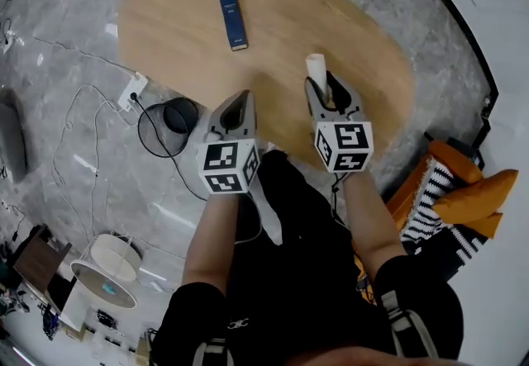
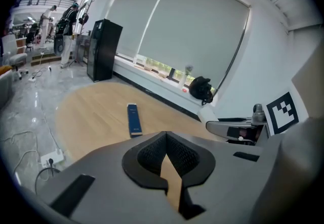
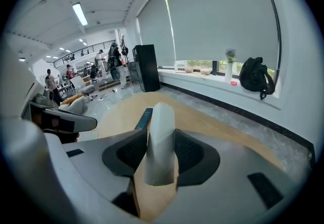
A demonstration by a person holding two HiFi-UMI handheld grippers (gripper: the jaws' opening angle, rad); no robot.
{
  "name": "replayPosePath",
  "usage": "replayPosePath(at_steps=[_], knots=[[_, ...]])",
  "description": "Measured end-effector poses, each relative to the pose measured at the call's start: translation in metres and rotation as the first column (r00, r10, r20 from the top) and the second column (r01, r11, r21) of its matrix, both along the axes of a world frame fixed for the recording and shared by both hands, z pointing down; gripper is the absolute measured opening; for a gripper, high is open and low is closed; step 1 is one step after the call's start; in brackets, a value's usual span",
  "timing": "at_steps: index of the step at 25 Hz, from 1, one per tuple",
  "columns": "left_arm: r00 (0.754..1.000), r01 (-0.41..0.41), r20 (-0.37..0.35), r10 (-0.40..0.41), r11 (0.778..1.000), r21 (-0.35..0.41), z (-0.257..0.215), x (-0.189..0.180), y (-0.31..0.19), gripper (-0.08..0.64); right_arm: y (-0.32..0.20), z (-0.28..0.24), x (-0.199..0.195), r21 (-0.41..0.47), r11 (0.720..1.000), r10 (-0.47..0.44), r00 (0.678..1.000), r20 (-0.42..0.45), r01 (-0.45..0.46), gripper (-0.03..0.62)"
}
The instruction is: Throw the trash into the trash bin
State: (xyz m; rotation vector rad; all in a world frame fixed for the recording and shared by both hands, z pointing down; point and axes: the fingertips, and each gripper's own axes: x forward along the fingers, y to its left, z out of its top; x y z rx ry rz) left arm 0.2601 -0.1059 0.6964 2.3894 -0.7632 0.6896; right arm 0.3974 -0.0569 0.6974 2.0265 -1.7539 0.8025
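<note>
Stands at the near edge of an oval wooden table (image 1: 289, 17), a gripper in each hand, both held above that edge and just beside each other. Grips a white roll (image 1: 315, 67) in the right gripper (image 1: 325, 85), jaws closed on it from both sides, black pads pressing its lower part while the upper end pokes out past the fingertips (paper or thin plastic, hard to say which). Same hold from the right gripper view: the white roll (image 3: 162, 117) wedged between the pads of the right gripper (image 3: 160, 139), leaning slightly, with the table (image 3: 212, 127) stretching away beneath it. Carries nothing in the left gripper (image 1: 242, 94): jaws brought together, and in the left gripper view the tips of the left gripper (image 2: 165, 134) meeting, with only a thin sliver of wood showing through the slot below them. Farther out on the table, a slim dark blue box (image 1: 232, 18), flat on the wood and well apart from both grippers; seen again as the slim dark blue box (image 2: 133, 119) ahead of the left jaws and just behind the roll (image 3: 144, 117) on the right. Down on the grey marble floor (image 1: 50, 149), just off the table's left side and near the left gripper in the head view, a black wire trash bin (image 1: 157, 141), top open, well apart from the roll. Next to the bin, a white power strip (image 1: 132, 92) with cables trailing over the floor. Right of the person's legs, an orange cushion (image 1: 483, 195).
</note>
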Motion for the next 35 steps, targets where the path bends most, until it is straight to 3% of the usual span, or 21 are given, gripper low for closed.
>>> replayPosePath(at_steps=[6, 9, 18, 23, 30, 35], knots=[[0.992, 0.123, 0.014, -0.123, 0.992, -0.011, 0.010, -0.087, -0.021, 0.012, -0.038, -0.004, -0.083, 0.049, 0.990, -0.134, 0.990, -0.045, 0.136, 0.170], [0.980, 0.197, 0.020, -0.197, 0.980, -0.023, 0.016, -0.139, -0.035, 0.012, -0.059, -0.001, -0.139, 0.051, 0.976, -0.213, 0.977, -0.025, 0.214, 0.169], [0.925, 0.381, 0.035, -0.379, 0.923, -0.055, 0.039, -0.305, -0.075, 0.012, -0.119, 0.025, -0.308, 0.019, 0.937, -0.349, 0.935, 0.058, 0.348, 0.169], [0.894, 0.449, 0.055, -0.445, 0.889, -0.092, 0.064, -0.386, -0.086, 0.012, -0.142, 0.050, -0.401, -0.009, 0.898, -0.436, 0.895, 0.097, 0.439, 0.170], [0.855, 0.518, 0.073, -0.513, 0.842, -0.150, 0.102, -0.467, -0.085, 0.012, -0.150, 0.105, -0.497, -0.045, 0.846, -0.520, 0.841, 0.148, 0.531, 0.170], [0.831, 0.556, 0.094, -0.549, 0.809, -0.189, 0.129, -0.507, -0.074, 0.012, -0.150, 0.164, -0.542, -0.119, 0.806, -0.557, 0.811, 0.181, 0.580, 0.170]])
